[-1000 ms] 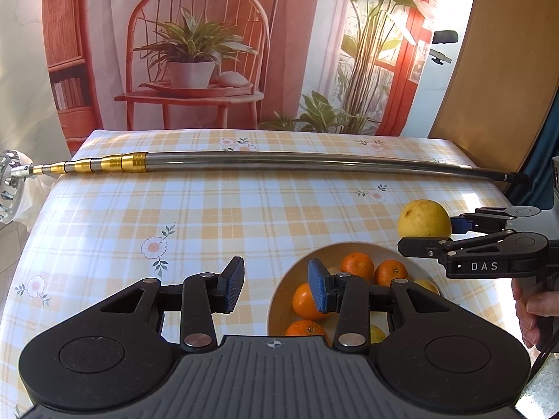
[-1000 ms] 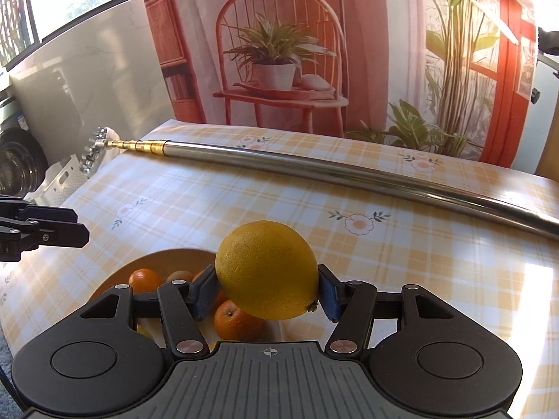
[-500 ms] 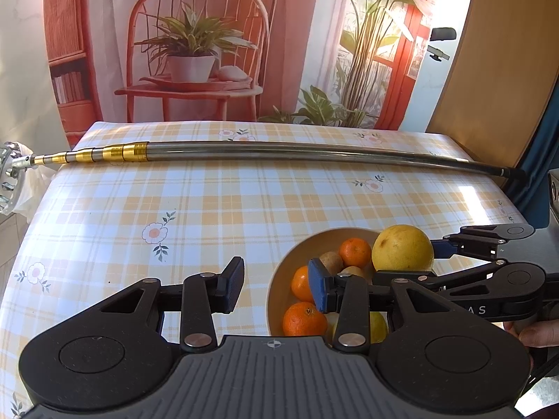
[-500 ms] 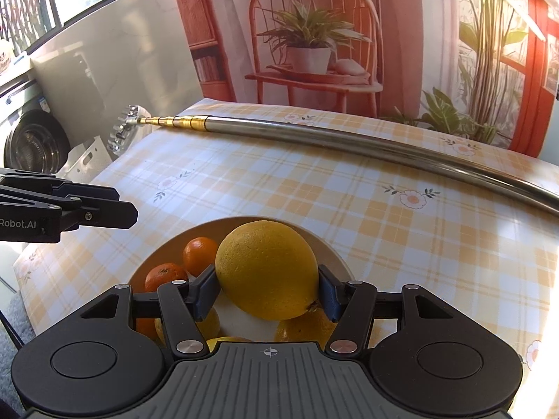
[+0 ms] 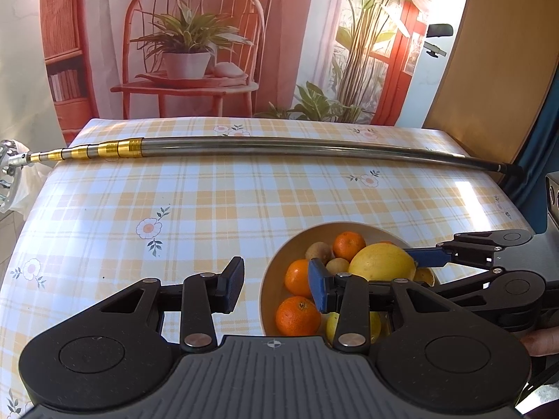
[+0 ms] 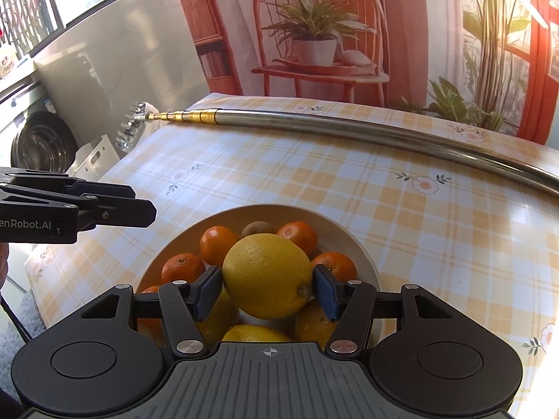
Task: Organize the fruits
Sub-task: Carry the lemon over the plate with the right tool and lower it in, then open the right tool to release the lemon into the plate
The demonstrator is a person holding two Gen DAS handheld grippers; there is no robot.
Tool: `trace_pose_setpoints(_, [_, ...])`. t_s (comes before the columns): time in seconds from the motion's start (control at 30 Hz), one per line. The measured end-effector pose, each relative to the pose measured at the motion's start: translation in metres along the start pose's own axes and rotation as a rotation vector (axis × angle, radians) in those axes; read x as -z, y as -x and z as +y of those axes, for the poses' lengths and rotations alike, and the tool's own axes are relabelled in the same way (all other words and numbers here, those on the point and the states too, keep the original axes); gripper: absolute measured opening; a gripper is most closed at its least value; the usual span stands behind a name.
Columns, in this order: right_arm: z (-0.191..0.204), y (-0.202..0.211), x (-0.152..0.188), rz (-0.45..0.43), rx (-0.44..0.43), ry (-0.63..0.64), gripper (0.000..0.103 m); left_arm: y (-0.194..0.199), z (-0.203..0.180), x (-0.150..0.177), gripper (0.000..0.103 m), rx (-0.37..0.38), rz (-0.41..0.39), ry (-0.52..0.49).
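Right gripper (image 6: 268, 293) clamped on large lemon (image 6: 267, 275), held over bowl (image 6: 353, 241) of mandarins (image 6: 217, 244), possibly touching fruit beneath. Left gripper (image 5: 276, 284) spread apart, beside bowl, holding nothing.

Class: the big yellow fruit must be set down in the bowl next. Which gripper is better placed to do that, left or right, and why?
Right. The right gripper has the large yellow fruit between its pads, over the bowl. The left gripper is open and empty beside the bowl.
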State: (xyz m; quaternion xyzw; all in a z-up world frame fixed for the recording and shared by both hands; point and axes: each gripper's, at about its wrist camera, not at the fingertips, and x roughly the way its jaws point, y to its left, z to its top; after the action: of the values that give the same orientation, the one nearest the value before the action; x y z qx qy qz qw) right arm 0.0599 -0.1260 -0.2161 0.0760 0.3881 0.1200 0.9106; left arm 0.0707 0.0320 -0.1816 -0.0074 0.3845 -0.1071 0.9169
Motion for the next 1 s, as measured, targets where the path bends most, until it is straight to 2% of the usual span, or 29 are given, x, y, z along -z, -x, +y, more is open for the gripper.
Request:
trace_pose_setpoints(0.07, [0.001,0.002,0.000,-0.004,0.000,0.002,0.049,0.000,0.000,0.000,0.042,0.000,0.001,0.001])
trace_pose_setpoints(0.5, [-0.006,0.027,0.000,-0.045,0.040,-0.055,0.049,0.007,-0.005,0.000,0.044,0.014,-0.008,-0.009])
trace_pose_setpoints(0.6, [-0.005,0.038,-0.002,-0.064,0.068,-0.051,0.051,0.012,-0.007,-0.001,0.052,0.016,-0.018,-0.012])
trace_pose_setpoints(0.67, [-0.004,0.046,-0.003,-0.078,0.083,-0.051,0.057,0.015,-0.010,-0.002,0.054,0.021,-0.029,-0.017])
trace_pose_setpoints(0.7, [-0.005,0.050,-0.003,-0.087,0.088,-0.054,0.064,0.018,-0.011,-0.003,0.056,0.024,-0.035,-0.019])
trace_pose_setpoints(0.87, [-0.008,0.074,-0.008,-0.146,0.110,-0.097,0.088,0.032,-0.014,-0.006,0.086,0.060,-0.072,-0.026])
trace_pose_setpoints(0.93, [-0.010,0.083,-0.011,-0.163,0.117,-0.117,0.101,0.040,-0.016,-0.007,0.091,0.044,-0.100,-0.031])
trace_pose_setpoints(1.0, [-0.013,0.091,-0.014,-0.169,0.119,-0.141,0.103,0.047,-0.018,-0.009,0.092,0.032,-0.119,-0.040])
